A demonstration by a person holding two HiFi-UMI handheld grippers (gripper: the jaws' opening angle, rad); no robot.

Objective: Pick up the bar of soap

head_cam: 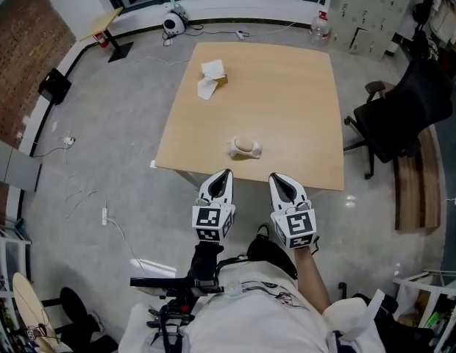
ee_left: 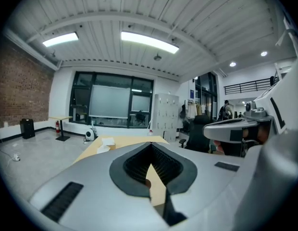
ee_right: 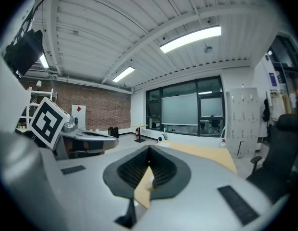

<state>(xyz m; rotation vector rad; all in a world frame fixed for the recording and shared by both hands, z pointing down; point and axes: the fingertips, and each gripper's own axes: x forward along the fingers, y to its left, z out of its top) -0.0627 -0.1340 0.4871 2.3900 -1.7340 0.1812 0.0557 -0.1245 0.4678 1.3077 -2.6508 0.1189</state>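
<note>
The bar of soap (head_cam: 245, 146) is a pale rounded lump lying on the wooden table (head_cam: 287, 101), close to its near edge. My left gripper (head_cam: 225, 173) and right gripper (head_cam: 276, 176) hang side by side just short of that edge, both pointing at the table, with the soap a little ahead between them. In the left gripper view the left gripper (ee_left: 150, 146) has its jaws meeting at the tips and holds nothing. The right gripper (ee_right: 149, 149) is likewise shut and holds nothing. Only a sliver of tabletop shows through each pair of jaws.
A crumpled white paper (head_cam: 211, 78) lies at the table's far left. A black office chair (head_cam: 404, 109) stands to the right of the table, with a wooden bench (head_cam: 415, 190) beside it. Cables and a small white device (head_cam: 173, 23) lie on the grey floor to the left and behind.
</note>
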